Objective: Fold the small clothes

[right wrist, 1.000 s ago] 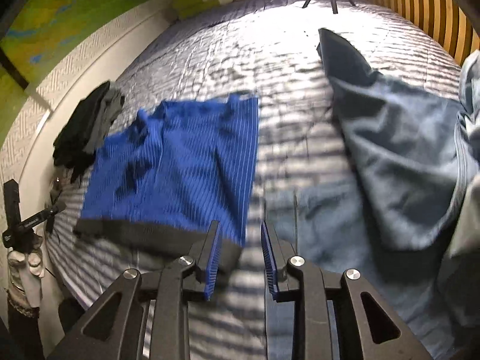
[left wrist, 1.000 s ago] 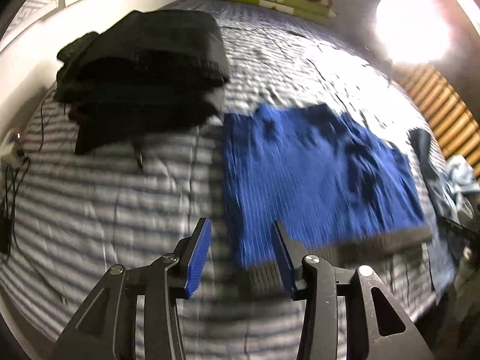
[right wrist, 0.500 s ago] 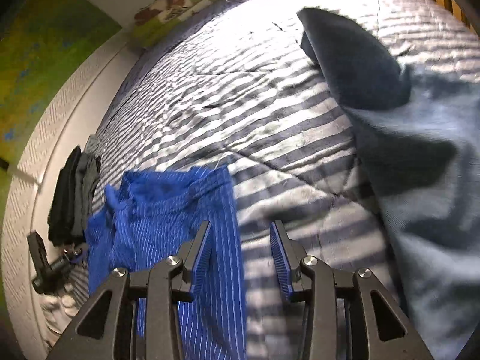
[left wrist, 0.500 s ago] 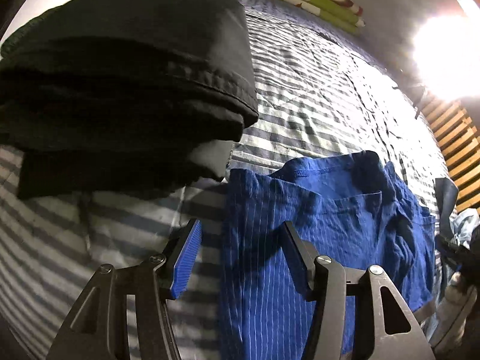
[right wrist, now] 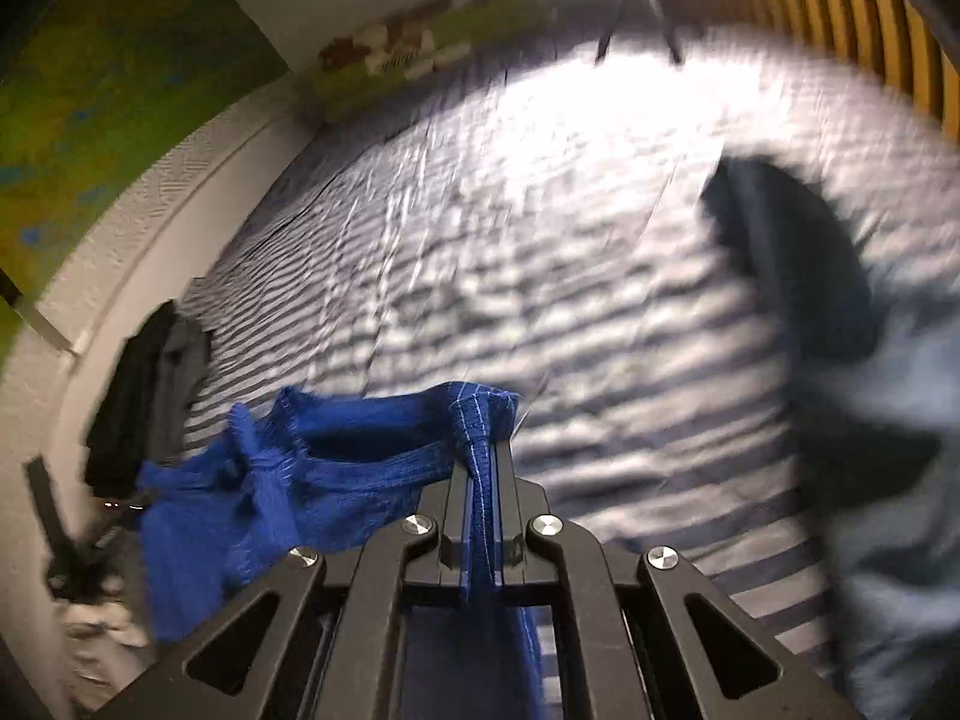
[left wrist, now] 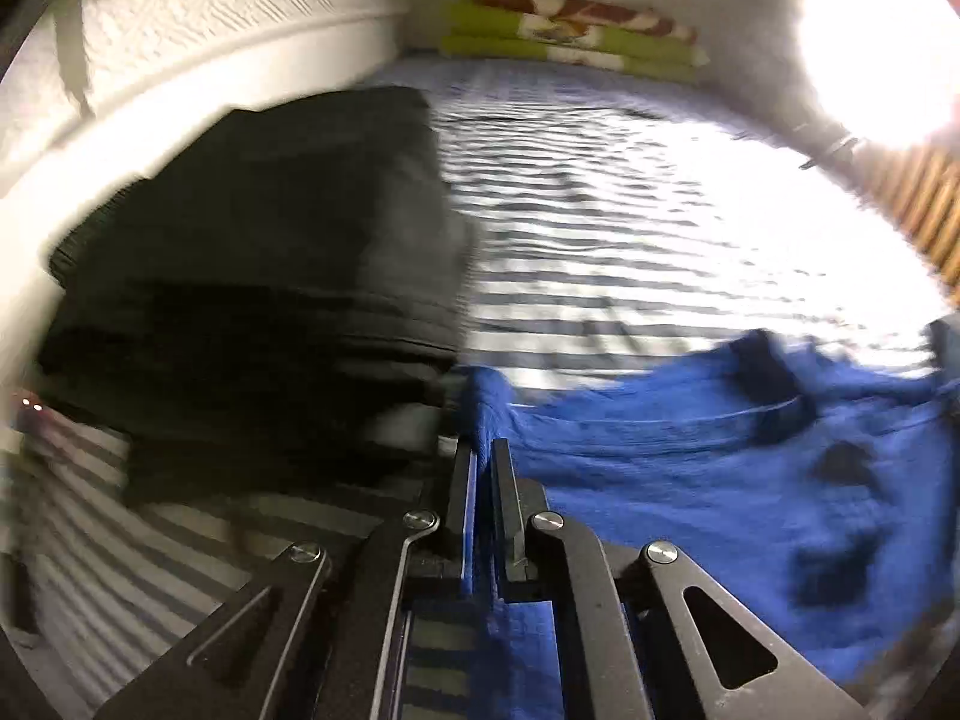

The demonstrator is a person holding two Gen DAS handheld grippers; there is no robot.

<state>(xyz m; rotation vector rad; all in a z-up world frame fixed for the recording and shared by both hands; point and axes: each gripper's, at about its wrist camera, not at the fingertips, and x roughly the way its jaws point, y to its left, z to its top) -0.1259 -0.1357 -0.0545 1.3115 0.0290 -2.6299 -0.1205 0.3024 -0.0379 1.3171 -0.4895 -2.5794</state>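
Observation:
Blue pinstriped shorts (left wrist: 708,480) lie on the striped bed cover, their far hem lifted at both corners. My left gripper (left wrist: 483,450) is shut on the left far corner, blue cloth bunched between its fingers. In the right wrist view the blue shorts (right wrist: 336,468) hang crumpled to the left, and my right gripper (right wrist: 480,450) is shut on the right far corner, a fold of cloth running down between its jaws. Both views are blurred by motion.
A stack of folded black clothes (left wrist: 258,276) sits close to the left of my left gripper, by the white wall. A grey-blue garment (right wrist: 840,360) lies at the right. Green patterned bedding (left wrist: 570,30) rests at the bed's far end.
Both grippers went from open above the shorts' far corners to shut on them. The corners now rise off the bed and the cloth bunches.

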